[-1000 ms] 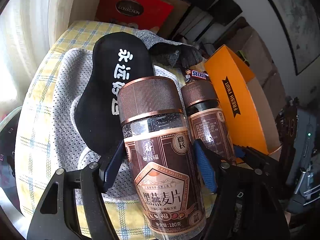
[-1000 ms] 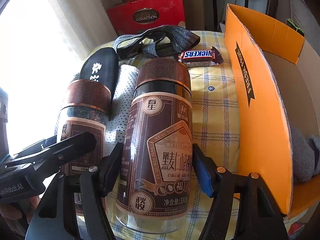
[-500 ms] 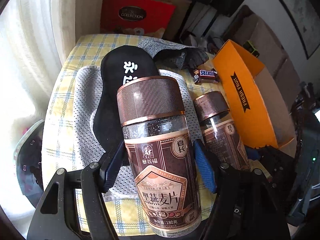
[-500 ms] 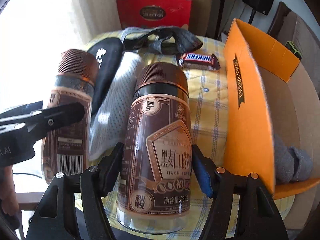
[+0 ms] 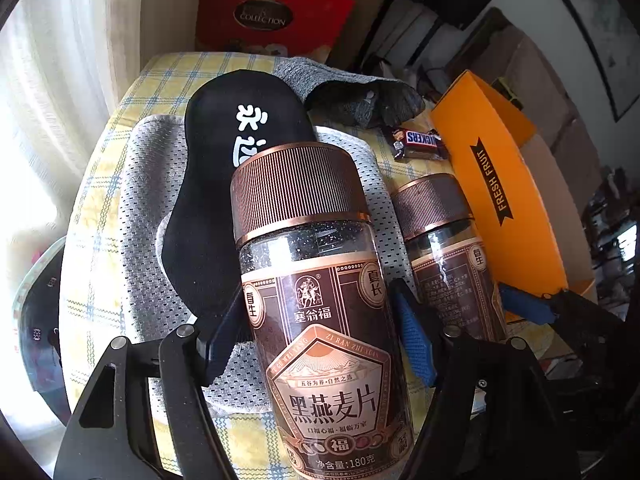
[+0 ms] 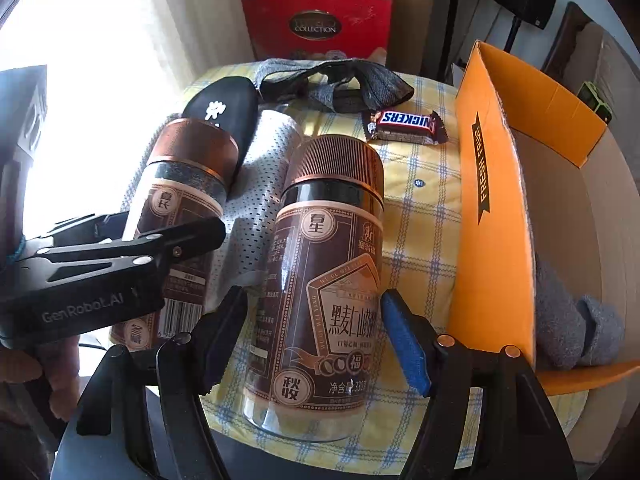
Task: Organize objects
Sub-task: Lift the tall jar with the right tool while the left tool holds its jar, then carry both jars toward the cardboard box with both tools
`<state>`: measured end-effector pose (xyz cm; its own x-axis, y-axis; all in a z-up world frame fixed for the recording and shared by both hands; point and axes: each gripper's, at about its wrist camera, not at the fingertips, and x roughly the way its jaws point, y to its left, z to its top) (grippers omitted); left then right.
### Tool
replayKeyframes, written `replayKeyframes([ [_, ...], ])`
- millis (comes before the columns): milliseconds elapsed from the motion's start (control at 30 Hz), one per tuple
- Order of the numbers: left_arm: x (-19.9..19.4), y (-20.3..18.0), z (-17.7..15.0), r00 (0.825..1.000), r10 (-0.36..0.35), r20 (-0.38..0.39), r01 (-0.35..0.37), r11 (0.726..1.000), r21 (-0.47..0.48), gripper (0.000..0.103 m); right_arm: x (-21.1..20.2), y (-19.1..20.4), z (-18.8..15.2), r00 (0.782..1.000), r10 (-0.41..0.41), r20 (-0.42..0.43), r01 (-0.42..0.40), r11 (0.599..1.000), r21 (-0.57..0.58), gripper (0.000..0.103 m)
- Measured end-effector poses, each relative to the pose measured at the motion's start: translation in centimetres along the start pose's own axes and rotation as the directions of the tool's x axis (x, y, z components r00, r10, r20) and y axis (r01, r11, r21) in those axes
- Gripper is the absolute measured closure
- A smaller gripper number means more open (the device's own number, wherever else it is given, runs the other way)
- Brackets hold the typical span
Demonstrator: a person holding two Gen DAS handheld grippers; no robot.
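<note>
Nearest in my left wrist view, the left gripper (image 5: 320, 344) has its fingers clamped on the sides of an oat-flake jar (image 5: 316, 320), lower centre of the frame, ribbed bronze cap toward the top; its brown label reads 塞翁福, 黑燕麦片 and 净含量:180克. In my right wrist view the right gripper (image 6: 316, 340) likewise has a second jar (image 6: 320, 280) between its pads, lower centre. Its jaws have just been opening a little, yet the blue pads still sit against the jar's sides; that label shows 春生, 福 and 净含量 with a number I read as 330克. At the left edge of that view the other tool's black body carries "GenRobot.AI", and a hand (image 6: 36, 364) shows below it. Both jars are above a yellow checked cloth (image 6: 420, 216); I cannot tell whether either base touches it. Behind the jars lies a grey mesh fabric piece (image 5: 136, 208) with a black sock (image 5: 240, 128) printed in white characters on top. Further up, right of centre, is a Snickers bar (image 6: 404, 124), and beside it a grey strap-like garment (image 6: 360, 84). Along the right side stands an orange cardboard box (image 6: 492, 208) marked "FRESH FRUIT", with grey fabric (image 6: 568, 320) inside. Farthest, at top centre, a red gift box (image 6: 316, 20) reads "COLLECTION".
</note>
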<state>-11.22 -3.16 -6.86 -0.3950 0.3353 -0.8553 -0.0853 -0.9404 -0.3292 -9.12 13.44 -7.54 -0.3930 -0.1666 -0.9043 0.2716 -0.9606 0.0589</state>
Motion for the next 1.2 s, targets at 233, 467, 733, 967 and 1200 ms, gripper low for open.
replayKeyframes([
  [233,-1.1,0.3,0.1,1.0,-0.013,0.01,0.013,1.0,0.009,0.037,0.3,-2.1,1.3,0.995,0.104,0.006,-0.104,0.989,0.103,0.033],
  [467,-2.4,1.2,0.6,1.0,0.015,0.024,-0.015,1.0,0.019,0.037,3.3,-1.7,1.2,0.996,0.073,-0.052,-0.067,0.991,0.116,0.036],
  [733,-2.6,0.3,0.4,1.0,0.005,0.026,-0.006,0.999,0.033,0.037,1.0,-1.8,0.7,0.996,0.085,0.036,-0.089,0.99,0.108,0.037],
  [967,-5.3,-2.1,1.6,0.997,-0.017,0.078,0.012,0.998,0.059,0.038,-3.7,-2.0,1.3,0.986,0.089,0.141,-0.104,0.989,0.101,0.037],
  [1200,-7.1,-5.3,2.9,0.994,-0.033,0.107,0.021,0.993,0.113,0.039,-7.1,-2.9,1.5,0.975,0.079,0.206,-0.105,0.988,0.115,0.037],
])
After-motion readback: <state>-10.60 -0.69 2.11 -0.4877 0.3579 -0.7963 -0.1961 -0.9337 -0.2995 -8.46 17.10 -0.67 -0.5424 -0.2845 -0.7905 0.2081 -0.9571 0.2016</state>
